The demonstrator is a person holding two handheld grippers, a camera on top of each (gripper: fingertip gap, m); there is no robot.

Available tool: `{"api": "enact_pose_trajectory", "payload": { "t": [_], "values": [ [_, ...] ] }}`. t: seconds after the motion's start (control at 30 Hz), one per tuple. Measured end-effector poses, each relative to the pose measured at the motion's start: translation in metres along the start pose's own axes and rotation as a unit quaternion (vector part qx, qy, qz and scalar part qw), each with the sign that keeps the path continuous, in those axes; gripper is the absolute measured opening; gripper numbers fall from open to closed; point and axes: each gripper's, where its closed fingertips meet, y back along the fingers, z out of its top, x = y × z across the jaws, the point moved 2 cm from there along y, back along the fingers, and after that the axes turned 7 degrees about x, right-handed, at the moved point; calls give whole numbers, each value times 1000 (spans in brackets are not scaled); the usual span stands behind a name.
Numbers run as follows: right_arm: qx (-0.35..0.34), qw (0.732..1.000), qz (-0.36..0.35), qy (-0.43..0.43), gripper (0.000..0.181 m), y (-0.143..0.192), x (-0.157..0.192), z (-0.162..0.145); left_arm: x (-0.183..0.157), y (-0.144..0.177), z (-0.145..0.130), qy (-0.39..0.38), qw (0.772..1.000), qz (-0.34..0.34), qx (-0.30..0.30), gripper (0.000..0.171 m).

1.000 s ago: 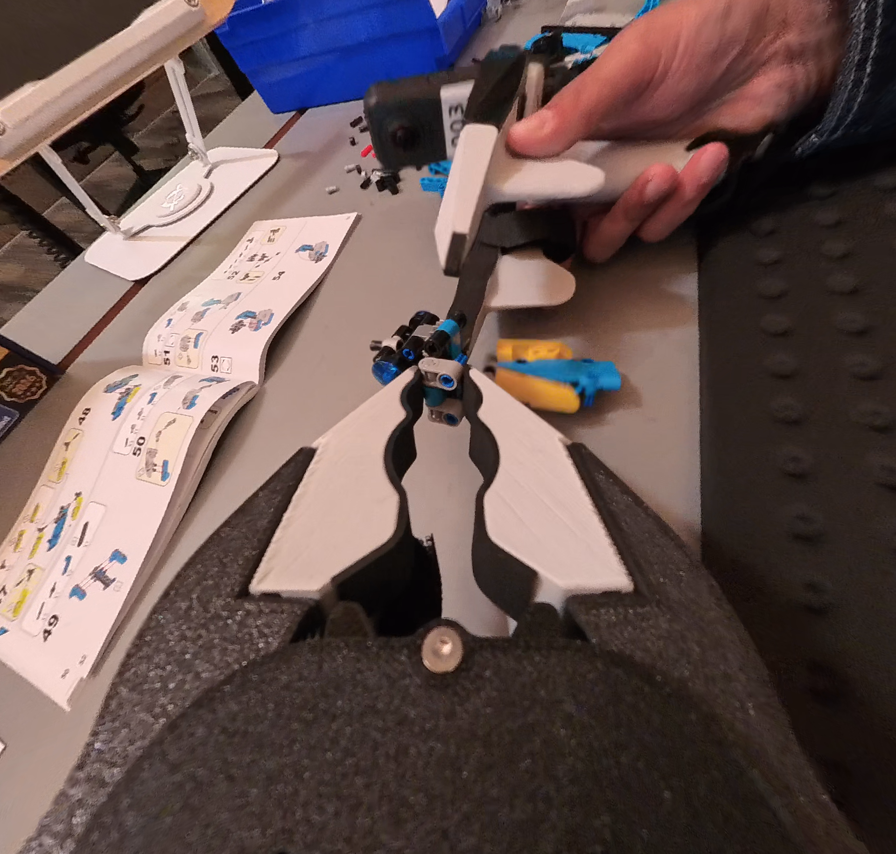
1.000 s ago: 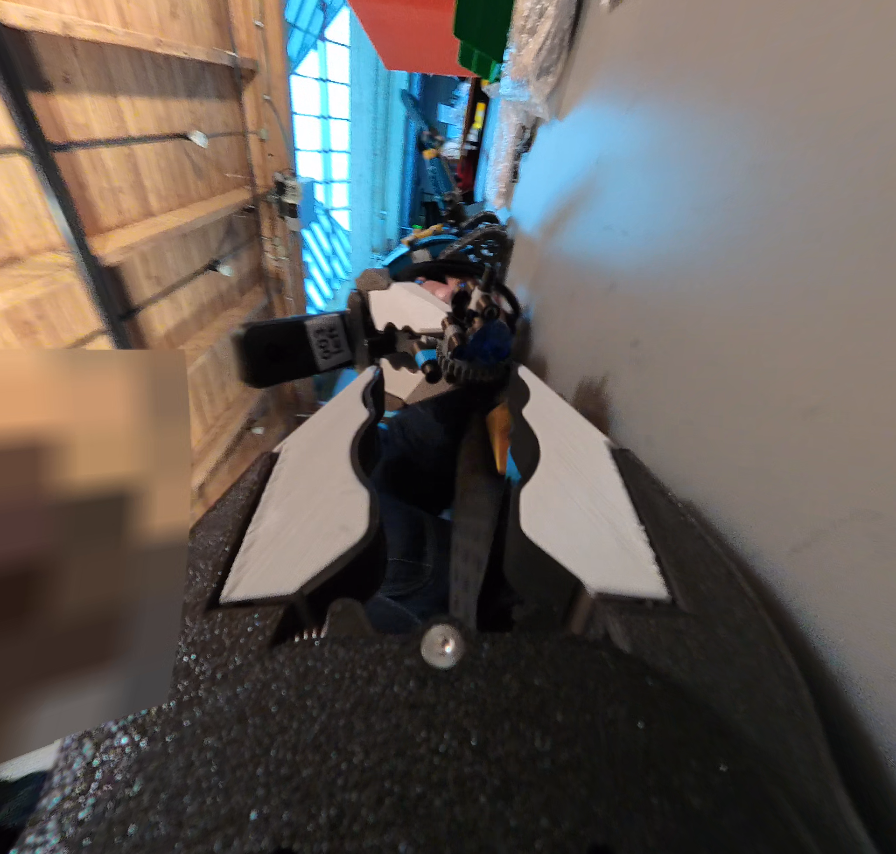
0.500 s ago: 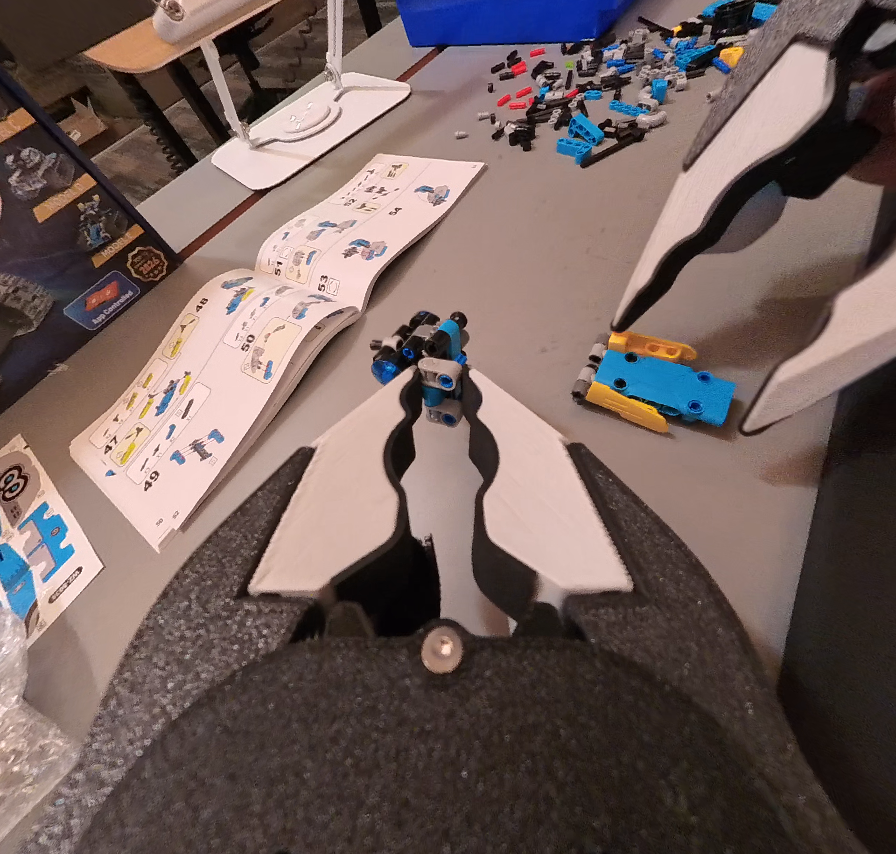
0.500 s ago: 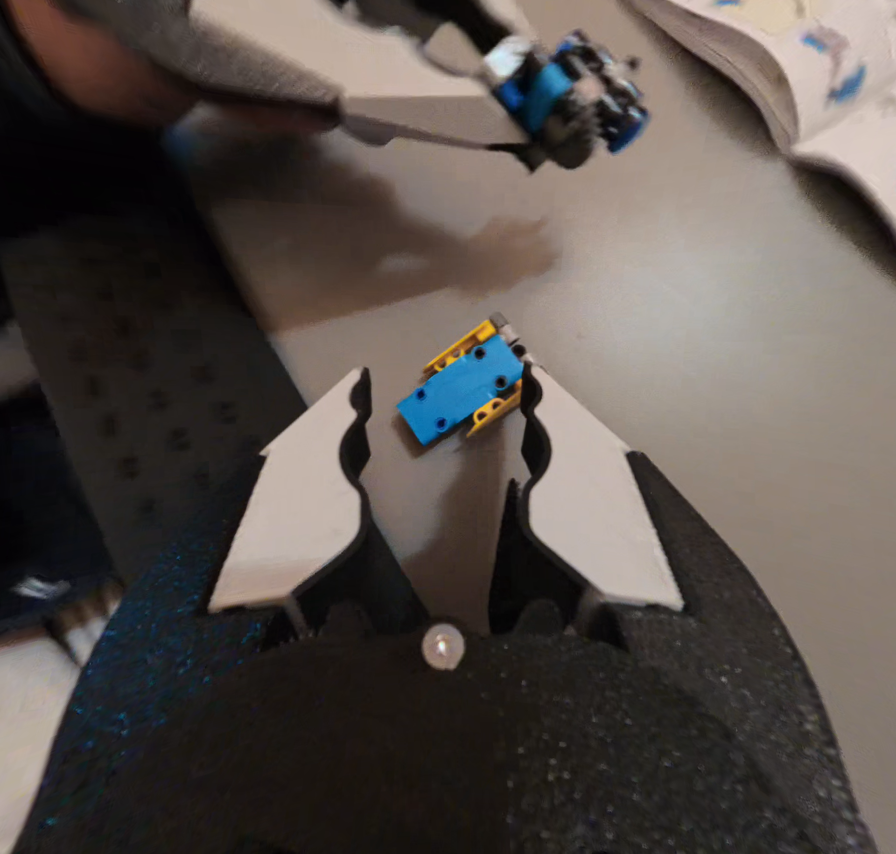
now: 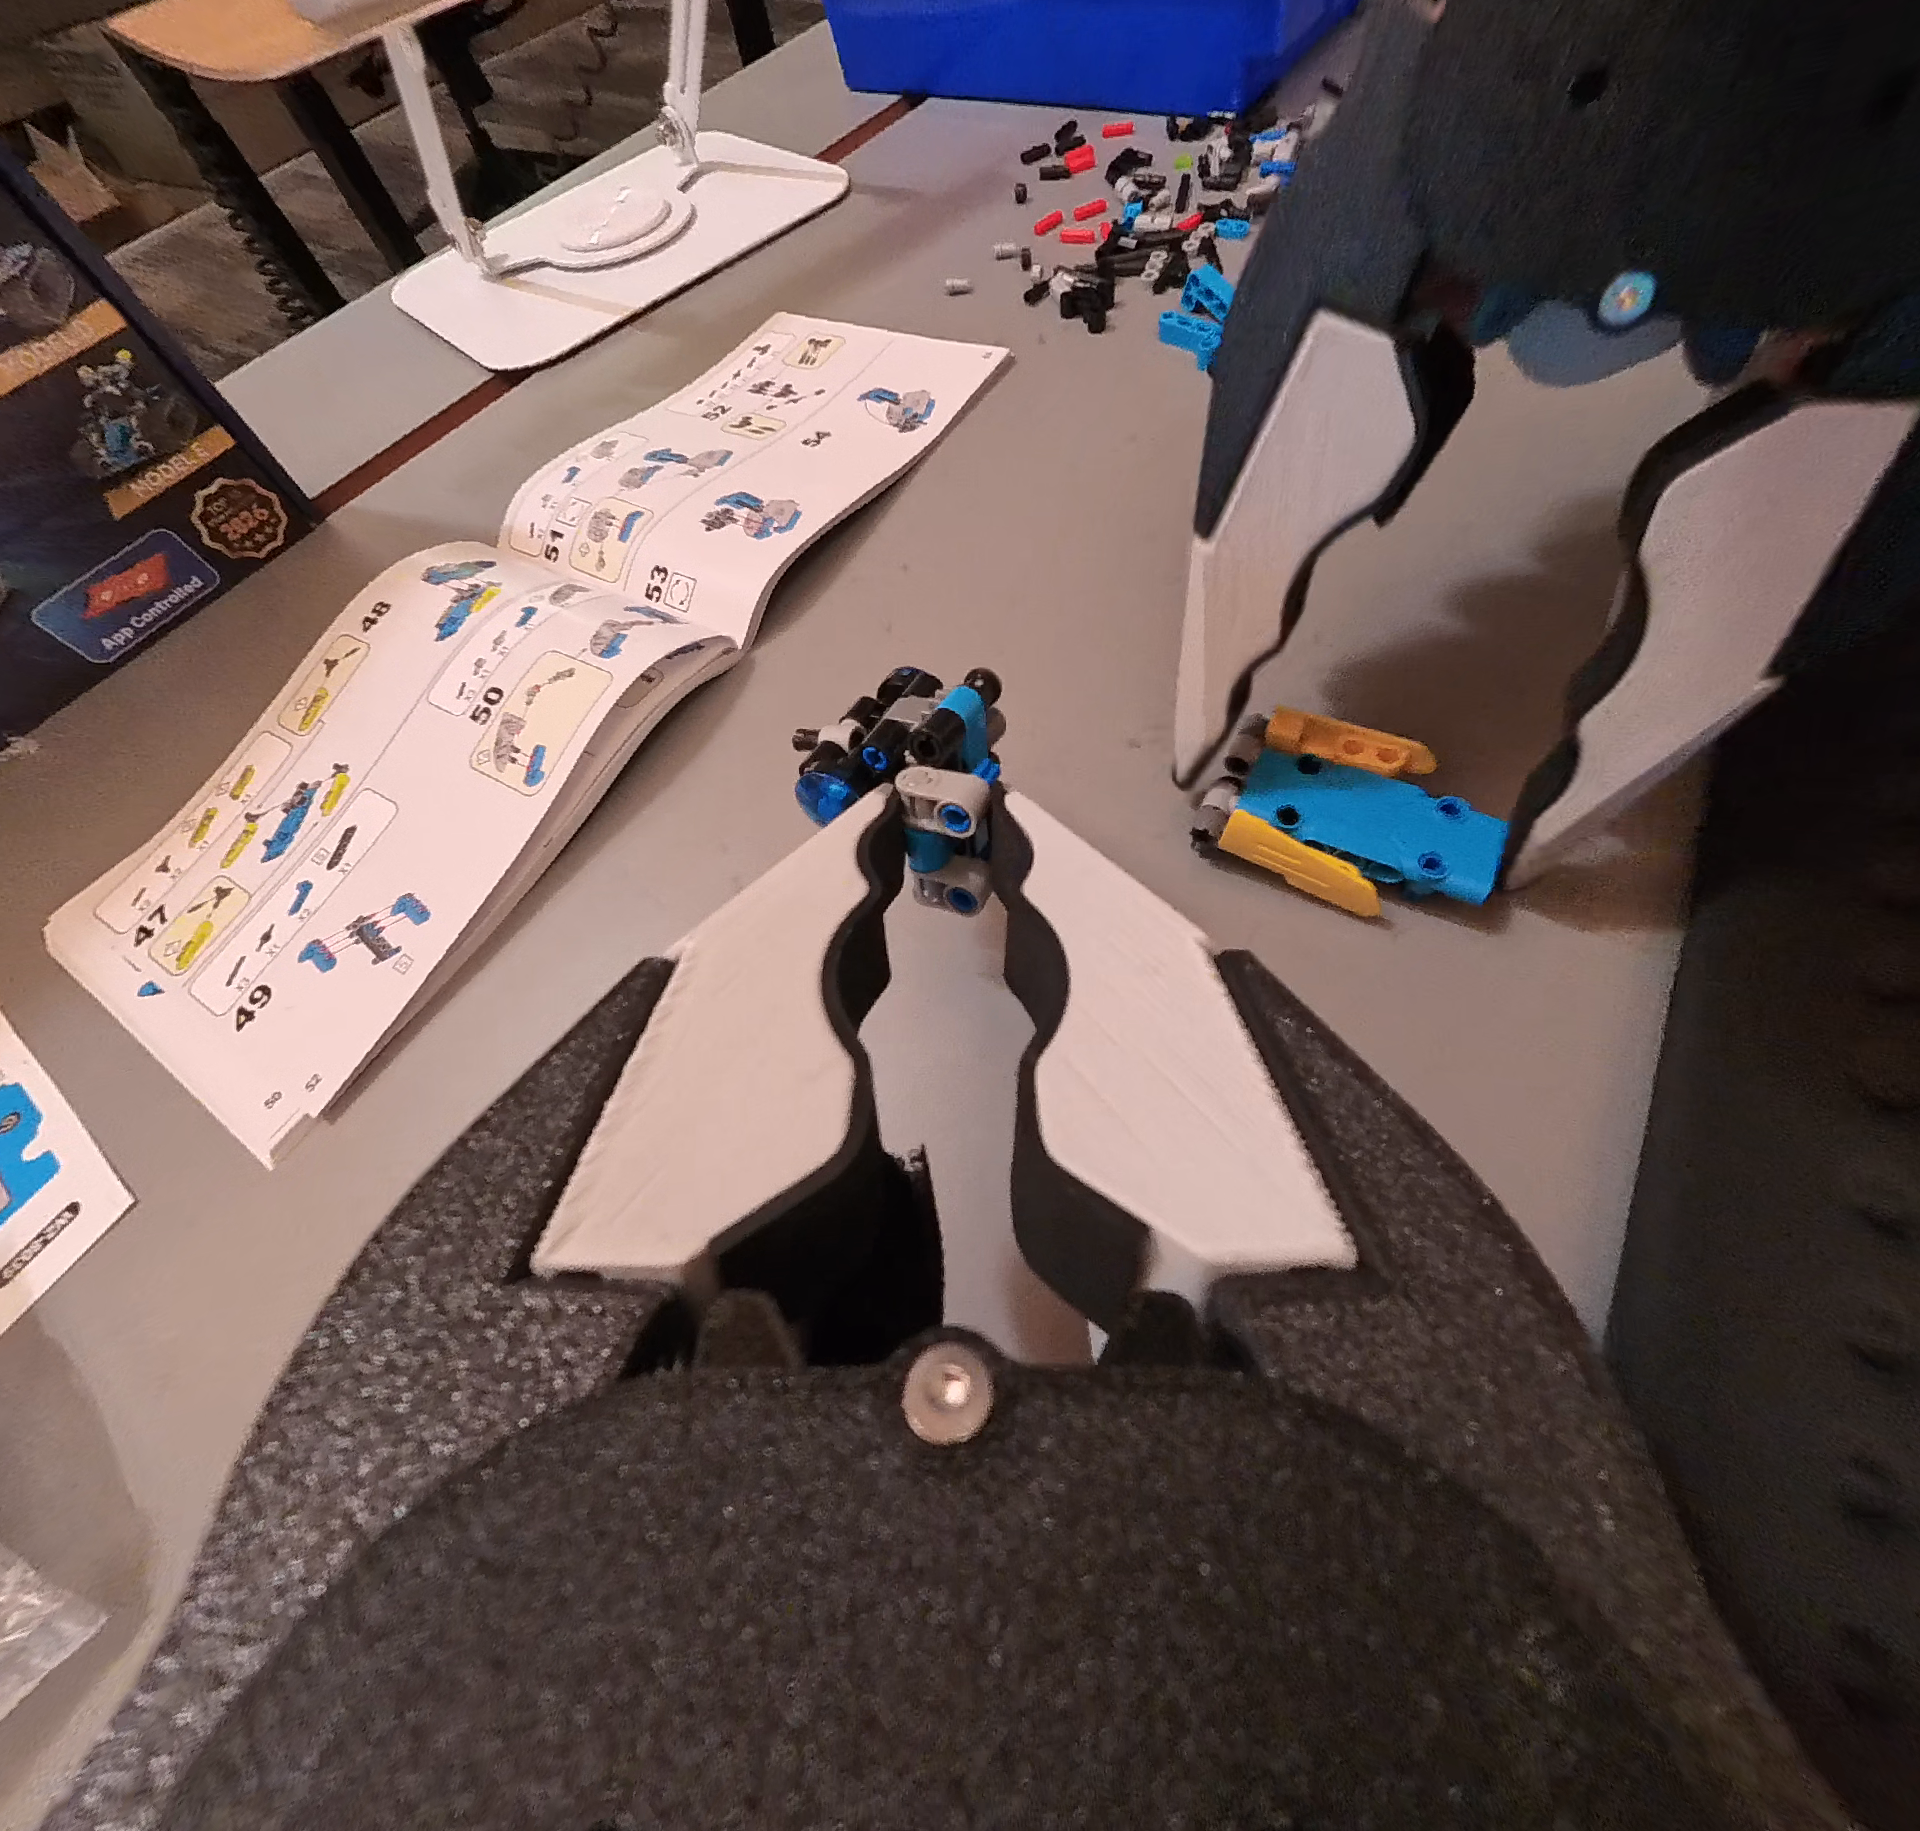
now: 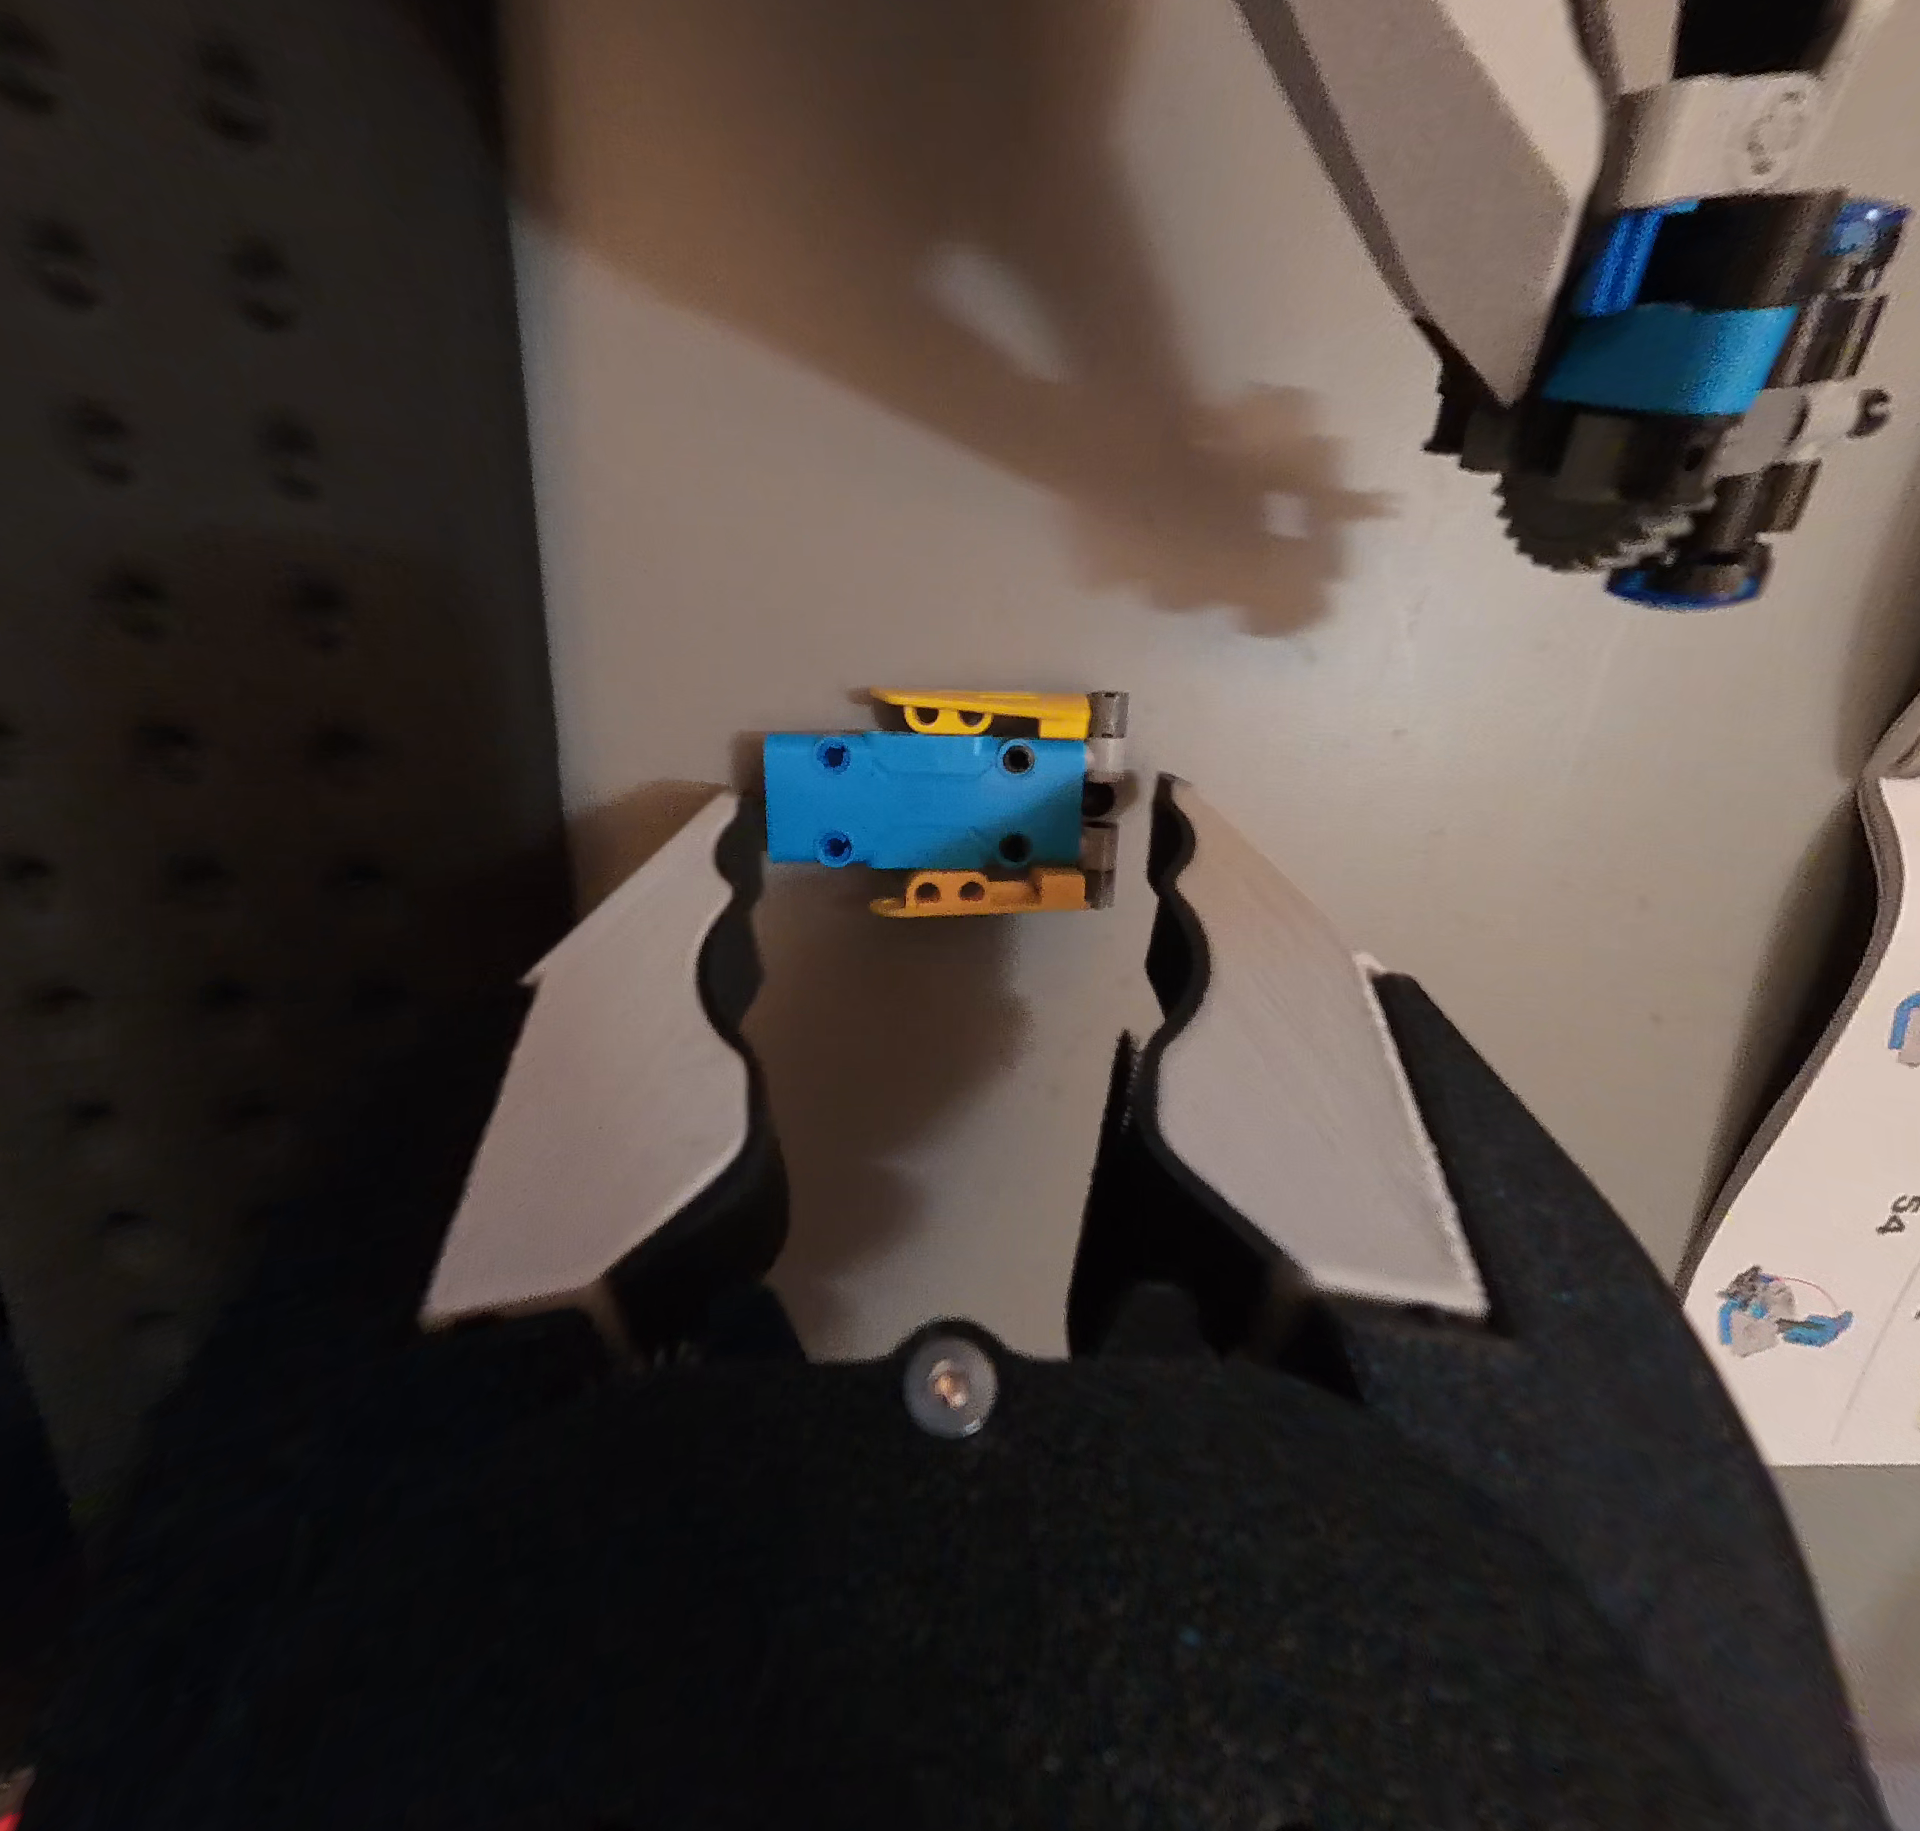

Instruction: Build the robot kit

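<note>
A: Left claw (image 5: 940, 805) first: clamped tight on a small brick assembly (image 5: 914, 758) right at its tips, the piece poking out ahead of them, held above the grey tabletop (image 5: 1039, 534).

B: And the right claw (image 6: 940, 794)?

A: Spread wide, tips down at the tabletop, straddling a blue-and-yellow block (image 6: 935, 799). The block lies flat between the two tips, crosswise. One tip looks to be against its blue end; the other stands just beside the grey-pin end. Whether either truly touches, I cannot tell.

B: What do the pieces look like?

A: The held assembly is black, grey and light blue, with round dark-blue caps on one side. The block is a light blue slab with four holes, a yellow wing along each long edge, and grey and black connectors at one end.

B: Any difference between the views?

A: Plenty. The left wrist view takes in what lies beyond the claws: an open instruction booklet (image 5: 499, 701) off to the left claw's left, a white lamp base (image 5: 623, 233) past it, loose small parts (image 5: 1132, 212) and a blue bin (image 5: 1049, 5) far ahead. The right wrist view looks straight down on the block and catches the held assembly side-on, blurred, showing a toothed black gear there.
</note>
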Motion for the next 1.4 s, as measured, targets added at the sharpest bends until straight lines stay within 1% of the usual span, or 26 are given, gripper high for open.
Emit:
{"api": "enact_pose_trajectory", "payload": {
  "t": [0.03, 0.17, 0.23, 0.3, 0.33, 0.37, 0.4, 0.43, 0.47, 0.53, 0.57, 0.63, 0.67, 0.73, 0.77, 0.8, 0.87, 0.9, 0.93, 1.03, 1.1, 1.23, 1.33, 1.4],
  "values": [
    [-1, 1000, 1, 8, 67, -1, 1, 2, 0, 1, 1, 4, 1000, -4, -4, 15],
    [-13, 1000, -15, 11, 66, 2, -2, 5, 1, 6, 5, 23, 999, -14, -22, 15],
    [-66, 997, -21, -17, 66, 15, -11, 9, 7, 11, 9, 39, 999, -6, -37, 15],
    [-164, 984, -20, -69, 66, 39, -23, 17, 13, 18, 15, 68, 996, -8, -63, 15],
    [-225, 970, -11, -96, 66, 53, -29, 22, 16, 21, 18, 85, 993, -13, -78, 15],
    [-291, 949, -3, -119, 66, 68, -34, 26, 17, 25, 22, 103, 990, -25, -97, 15],
    [-358, 923, -1, -141, 66, 83, -39, 30, 17, 30, 27, 122, 984, -43, -121, 15],
    [-424, 892, 7, -159, 66, 97, -43, 33, 16, 35, 33, 142, 977, -68, -146, 15],
    [-484, 858, 33, -169, 66, 110, -43, 36, 14, 39, 38, 167, 967, -95, -166, 15],
    [-568, 801, 79, -173, 65, 132, -39, 43, 12, 44, 46, 217, 944, -145, -200, 15],
    [-591, 782, 94, -175, 65, 138, -38, 45, 11, 47, 50, 238, 933, -166, -214, 15],
    [-600, 762, 142, -198, 66, 136, -39, 49, 10, 52, 57, 268, 912, -194, -242, 15],
    [-604, 749, 164, -217, 66, 133, -42, 50, 9, 51, 58, 276, 908, -198, -245, 15],
    [-615, 726, 187, -243, 65, 130, -48, 49, 9, 47, 57, 293, 907, -183, -242, 15],
    [-618, 721, 195, -246, 66, 131, -49, 48, 10, 47, 58, 300, 904, -180, -245, 15],
    [-613, 724, 193, -250, 65, 129, -50, 47, 11, 46, 57, 304, 906, -168, -241, 15],
    [-607, 736, 170, -247, 65, 127, -51, 45, 11, 40, 52, 300, 917, -140, -220, 15],
    [-609, 734, 174, -245, 65, 129, -50, 45, 11, 38, 50, 300, 920, -136, -214, 15],
    [-601, 737, 182, -249, 65, 127, -50, 46, 11, 35, 48, 305, 919, -138, -206, 15],
    [-582, 753, 172, -254, 66, 116, -51, 49, 11, 30, 44, 323, 914, -147, -194, 14],
    [-580, 753, 178, -255, 66, 114, -52, 48, 12, 28, 42, 330, 912, -151, -189, 15],
    [-577, 754, 181, -256, 66, 112, -52, 49, 12, 23, 37, 332, 917, -142, -169, 15],
    [-560, 765, 181, -260, 66, 105, -52, 53, 12, 21, 34, 331, 920, -137, -158, 15],
    [-562, 759, 192, -266, 65, 103, -52, 54, 12, 21, 35, 326, 922, -134, -159, 14]
  ]
}}
